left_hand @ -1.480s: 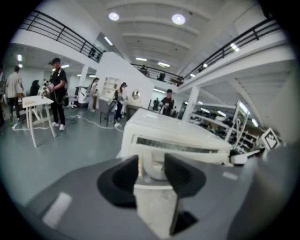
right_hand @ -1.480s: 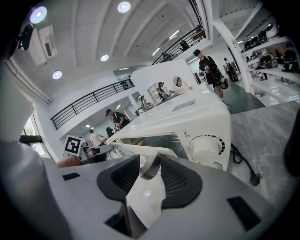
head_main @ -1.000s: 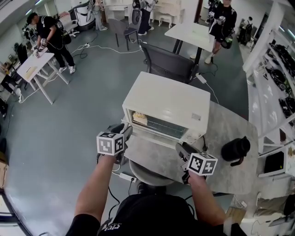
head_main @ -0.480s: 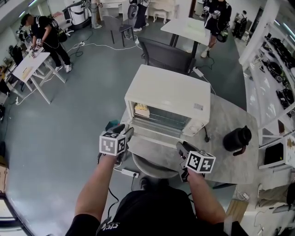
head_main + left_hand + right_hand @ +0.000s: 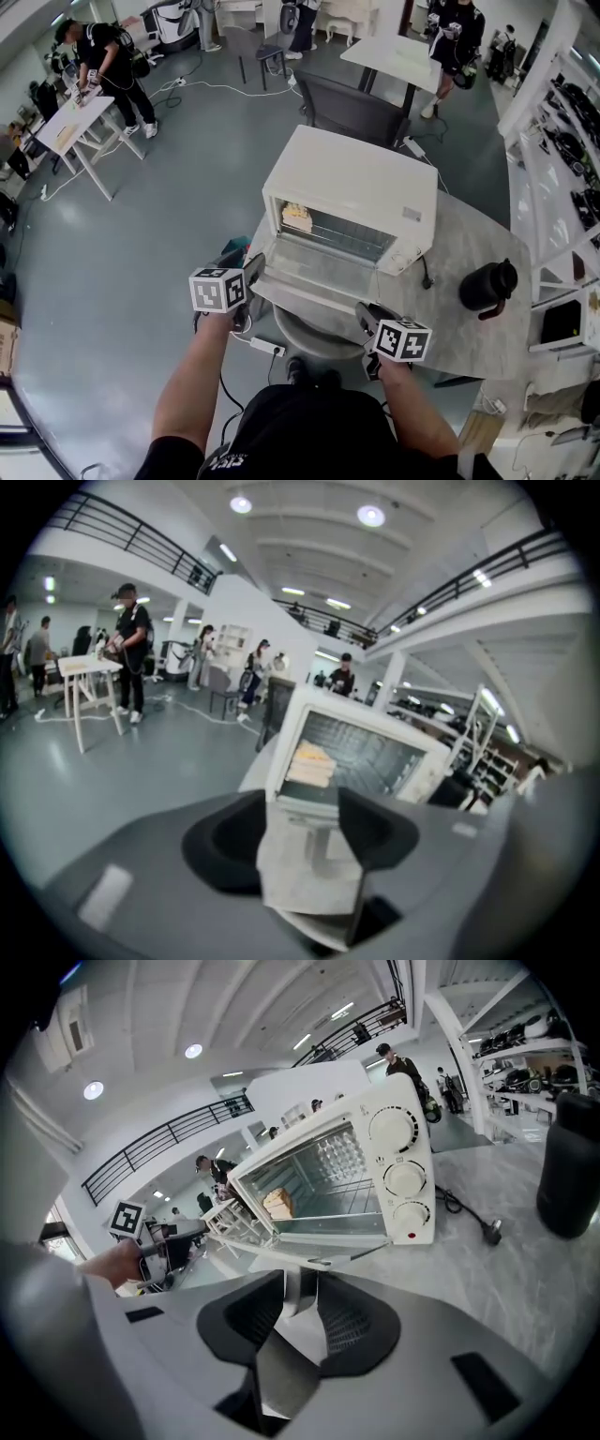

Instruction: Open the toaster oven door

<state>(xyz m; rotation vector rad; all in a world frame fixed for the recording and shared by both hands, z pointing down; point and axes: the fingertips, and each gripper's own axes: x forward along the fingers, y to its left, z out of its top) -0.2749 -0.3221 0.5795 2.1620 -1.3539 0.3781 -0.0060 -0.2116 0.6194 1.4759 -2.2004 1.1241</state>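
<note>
The white toaster oven (image 5: 352,192) stands on the marble table with its glass door (image 5: 314,272) folded down toward me, and a piece of bread (image 5: 297,216) shows inside. My left gripper (image 5: 251,272) is at the door's left front corner. Its jaws are opening, with the door's front edge (image 5: 309,808) between them and not pressed. My right gripper (image 5: 364,314) is at the right front corner. Its jaws are closing, with the pads against the door handle (image 5: 298,1283). The oven (image 5: 375,1176) fills the right gripper view.
A black jug (image 5: 487,286) stands on the table (image 5: 450,328) to the oven's right, with the oven's loose plug and cord (image 5: 424,272) beside it. A dark chair (image 5: 347,108) is behind the oven and a round stool (image 5: 309,337) below the door. Several people work at far tables.
The door stays down. My left gripper has eased back from the door's left corner and its jaws stand wider. The right gripper keeps its place at the right corner.
</note>
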